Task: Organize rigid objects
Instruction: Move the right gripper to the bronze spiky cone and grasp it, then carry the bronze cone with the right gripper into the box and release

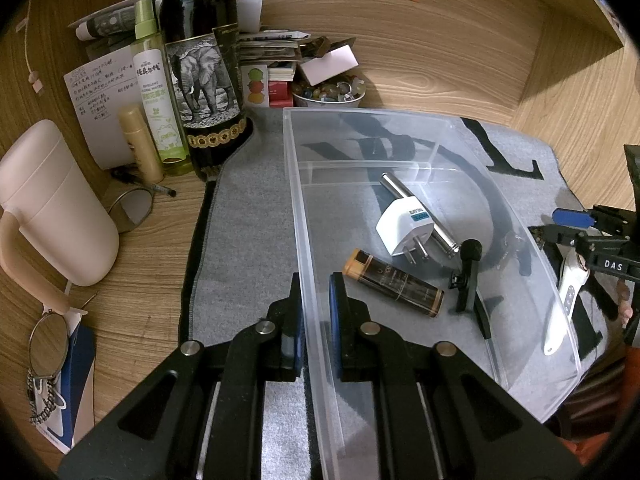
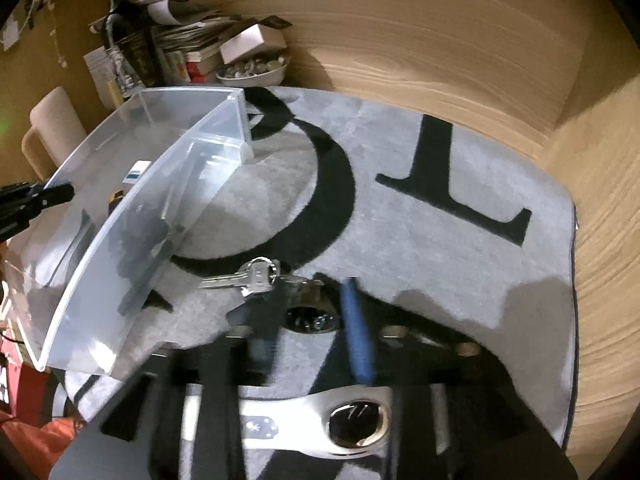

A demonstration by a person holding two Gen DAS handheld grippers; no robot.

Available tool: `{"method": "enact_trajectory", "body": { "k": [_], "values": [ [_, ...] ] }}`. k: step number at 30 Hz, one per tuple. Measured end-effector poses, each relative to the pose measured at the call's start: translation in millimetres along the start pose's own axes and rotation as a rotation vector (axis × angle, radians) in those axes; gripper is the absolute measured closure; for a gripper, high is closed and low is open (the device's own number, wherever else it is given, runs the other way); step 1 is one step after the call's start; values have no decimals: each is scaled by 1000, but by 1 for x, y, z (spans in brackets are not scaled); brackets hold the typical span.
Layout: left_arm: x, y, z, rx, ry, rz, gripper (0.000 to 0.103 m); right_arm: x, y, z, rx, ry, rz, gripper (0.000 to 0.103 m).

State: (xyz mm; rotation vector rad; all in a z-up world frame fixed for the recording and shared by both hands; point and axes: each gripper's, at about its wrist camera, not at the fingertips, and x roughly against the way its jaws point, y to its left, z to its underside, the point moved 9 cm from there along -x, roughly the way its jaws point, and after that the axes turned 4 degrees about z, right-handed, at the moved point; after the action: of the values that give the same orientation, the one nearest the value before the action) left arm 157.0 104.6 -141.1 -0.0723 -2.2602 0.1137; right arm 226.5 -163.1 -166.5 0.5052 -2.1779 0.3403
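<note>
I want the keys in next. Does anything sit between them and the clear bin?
Only bare mat lies between the keys and the clear bin. The bin's own side wall faces them, so they would likely need lifting over its rim.

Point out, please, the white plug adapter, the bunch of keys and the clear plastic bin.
white plug adapter [image 1: 404,226], left wrist view, on its white body.
bunch of keys [image 2: 256,276], right wrist view, on the key heads by the ring.
clear plastic bin [image 1: 298,216], left wrist view, on its left wall.

Open grey mat [image 2: 420,240] right of the clear bin [image 2: 132,216]; bottles [image 1: 200,80] crowd its left
</note>
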Motion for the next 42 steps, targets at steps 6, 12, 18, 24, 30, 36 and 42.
{"method": "enact_trajectory", "body": {
  "k": [6,12,18,24,30,36,42],
  "values": [
    [0,0,0,1,0,0,94,-21,6,9,-4,54,-23,57],
    [0,0,0,0,0,0,94,-20,8,7,9,21,-12,72],
    [0,0,0,0,0,0,94,7,10,-11,5,-62,-11,72],
    [0,0,0,-1,0,0,94,42,34,-40,34,-176,-52,72],
    [0,0,0,1,-1,0,94,61,71,-64,89,-252,-113,72],
    [0,0,0,-1,-2,0,94,60,105,-73,148,-264,-161,72],
    [0,-1,0,-1,-1,0,94,47,133,-73,187,-235,-203,72]
  ]
}}
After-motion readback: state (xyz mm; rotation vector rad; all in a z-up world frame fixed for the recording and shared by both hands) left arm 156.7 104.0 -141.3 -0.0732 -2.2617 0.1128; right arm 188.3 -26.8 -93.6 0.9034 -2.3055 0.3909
